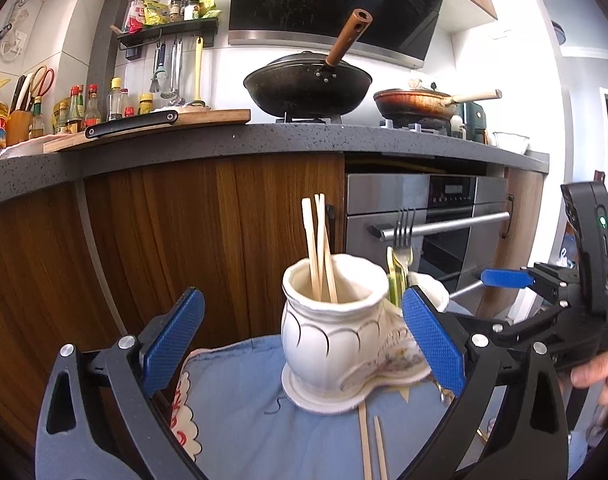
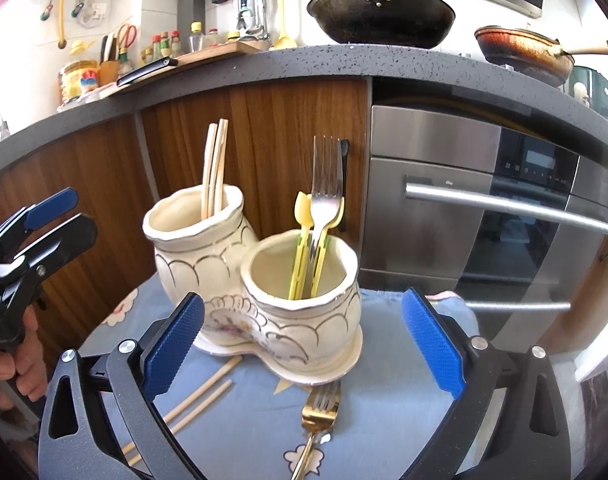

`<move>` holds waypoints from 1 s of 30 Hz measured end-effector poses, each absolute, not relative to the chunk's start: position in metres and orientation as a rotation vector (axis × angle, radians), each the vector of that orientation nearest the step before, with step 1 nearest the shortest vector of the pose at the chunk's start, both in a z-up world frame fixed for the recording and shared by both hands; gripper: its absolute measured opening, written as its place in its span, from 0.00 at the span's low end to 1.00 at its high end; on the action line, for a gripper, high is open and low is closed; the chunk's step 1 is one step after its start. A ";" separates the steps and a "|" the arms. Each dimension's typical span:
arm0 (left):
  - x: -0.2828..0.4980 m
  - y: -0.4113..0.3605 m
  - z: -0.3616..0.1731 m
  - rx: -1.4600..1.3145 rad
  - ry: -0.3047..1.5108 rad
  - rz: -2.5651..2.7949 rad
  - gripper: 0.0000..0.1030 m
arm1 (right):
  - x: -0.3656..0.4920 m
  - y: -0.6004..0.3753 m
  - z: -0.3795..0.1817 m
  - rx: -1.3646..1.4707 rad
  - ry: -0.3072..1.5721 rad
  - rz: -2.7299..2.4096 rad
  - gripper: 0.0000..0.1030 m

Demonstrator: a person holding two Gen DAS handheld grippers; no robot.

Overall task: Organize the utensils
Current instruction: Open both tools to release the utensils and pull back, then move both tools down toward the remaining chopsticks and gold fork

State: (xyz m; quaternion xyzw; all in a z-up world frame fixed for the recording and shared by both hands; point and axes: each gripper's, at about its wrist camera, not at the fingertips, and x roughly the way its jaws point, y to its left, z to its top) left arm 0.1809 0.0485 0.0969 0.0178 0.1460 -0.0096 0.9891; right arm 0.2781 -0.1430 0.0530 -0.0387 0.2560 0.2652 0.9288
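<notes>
The job is judged to be partly done. In the double ceramic holder (image 2: 259,300), standing near the middle of the blue cloth (image 2: 376,404), the taller cup (image 2: 195,236) already carries several wooden chopsticks (image 2: 213,168), upright and leaning on its rim. The lower cup (image 2: 304,280) carries a silver fork (image 2: 324,200) with yellow-green plastic utensils (image 2: 304,240) beside it.

Left to be sorted: a gold fork (image 2: 318,416), lying on the cloth with its tines touching the holder's base, and two loose chopsticks (image 2: 195,400), lying on the cloth toward its near left edge, just in front of the base.

Now the poses. The right gripper (image 2: 301,348) is held low over the cloth, aimed at the lower cup, its blue pads spread wide, nothing held; the gold fork lies between and below them. The left gripper (image 1: 301,344) is likewise held wide open and empty, levelled at the taller cup from the other side, the loose chopsticks (image 1: 372,444) lying below it. Each tool is gripped by a hand (image 2: 7,364) at its rear.
</notes>
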 end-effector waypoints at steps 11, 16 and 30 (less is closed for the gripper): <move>0.172 0.053 0.081 0.024 0.356 -0.030 0.95 | 0.268 -0.161 0.042 -0.025 0.585 0.546 0.95; 0.169 0.054 0.066 0.004 0.426 -0.044 0.95 | 0.260 -0.165 0.032 -0.058 0.607 0.540 0.95; 0.179 0.051 0.024 0.017 0.629 -0.080 0.95 | 0.260 -0.176 -0.009 -0.125 0.741 0.524 0.95</move>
